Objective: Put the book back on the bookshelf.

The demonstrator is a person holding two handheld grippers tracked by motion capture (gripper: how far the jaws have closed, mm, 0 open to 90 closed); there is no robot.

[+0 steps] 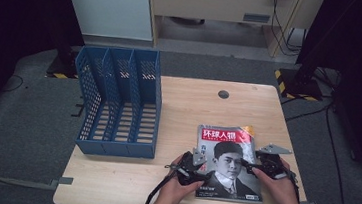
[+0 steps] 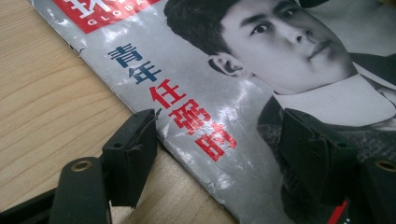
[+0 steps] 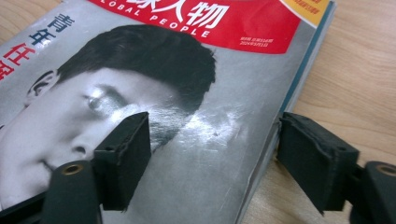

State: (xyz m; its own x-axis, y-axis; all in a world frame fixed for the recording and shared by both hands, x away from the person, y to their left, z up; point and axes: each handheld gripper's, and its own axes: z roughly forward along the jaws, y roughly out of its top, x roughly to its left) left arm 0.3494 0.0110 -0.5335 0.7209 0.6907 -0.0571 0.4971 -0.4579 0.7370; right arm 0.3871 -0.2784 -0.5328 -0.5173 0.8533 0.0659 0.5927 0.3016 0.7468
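Blue plastic file rack, three slots, stands at the left of the pale wood table, well apart from the hands. Magazine lies flat at the front right of the table, cover up: red title band, black-and-white portrait. Left gripper sits at the magazine's left edge; in the left gripper view one jaw is over bare wood just beside the spine, the other over the cover, the edge running between them. Jaws apart, nothing clamped, pads not seen pressing. Right gripper at the magazine's right edge; right gripper view shows one jaw above the portrait, the other past the edge over wood. Jaws spread likewise, no grasp
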